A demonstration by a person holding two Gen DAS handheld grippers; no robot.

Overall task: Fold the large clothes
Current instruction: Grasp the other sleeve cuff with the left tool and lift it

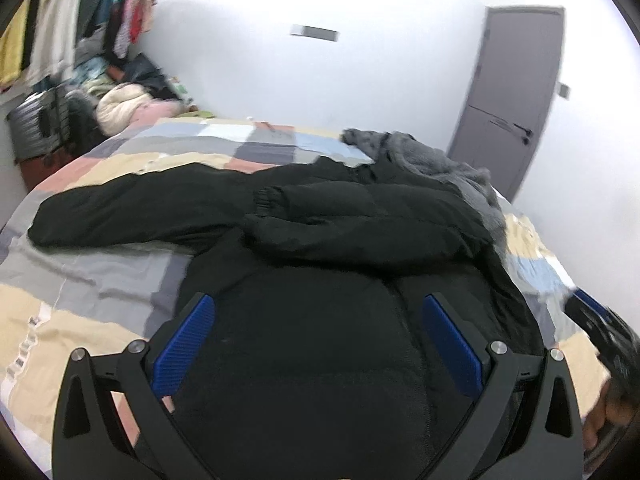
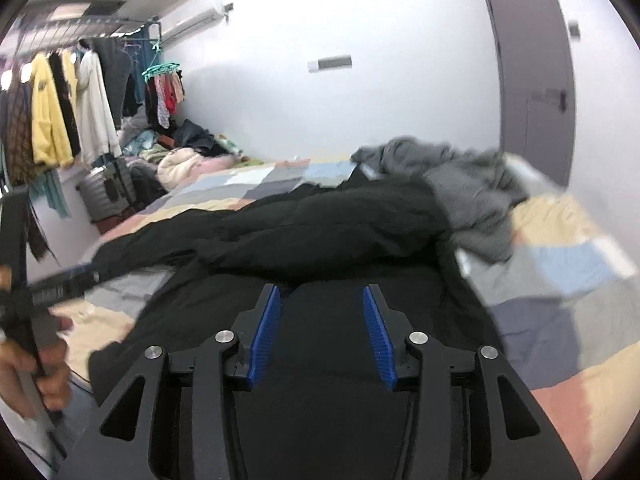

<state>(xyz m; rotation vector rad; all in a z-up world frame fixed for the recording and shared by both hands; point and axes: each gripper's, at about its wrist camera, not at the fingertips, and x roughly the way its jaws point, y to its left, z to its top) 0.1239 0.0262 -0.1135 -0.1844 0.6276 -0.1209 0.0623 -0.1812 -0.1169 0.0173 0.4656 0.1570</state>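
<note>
Grey fleece (image 1: pixel 448 168) lying against your black coat's (image 1: pixel 320 360) far edge on the bed (image 1: pixel 80 280), one sleeve (image 1: pixel 352 216) folded across, your left tongs (image 1: pixel 319 346) and right tongs (image 2: pixel 324 334) hovering open, gripping nothing.

Black gripper (image 2: pixel 322 300) frames, ribbed blue pads (image 2: pixel 266 336), silver screws, perhaps cabling.

One big black coat (image 1: pixel 304 216) is seen, spread on one bed (image 1: pixel 100 292). Two sleeves are counted on the coat. One grey fluffy blanket (image 2: pixel 468 188) is seen beside it. Two grippers are seen: the left gripper (image 1: pixel 318 312) and the right gripper (image 2: pixel 322 300). Two blue pads (image 2: pixel 266 334) are counted on each. One door (image 1: pixel 508 96) is seen, and one grey suitcase (image 1: pixel 34 124). One green peg hanger (image 2: pixel 160 69) is seen by the wall.
</note>
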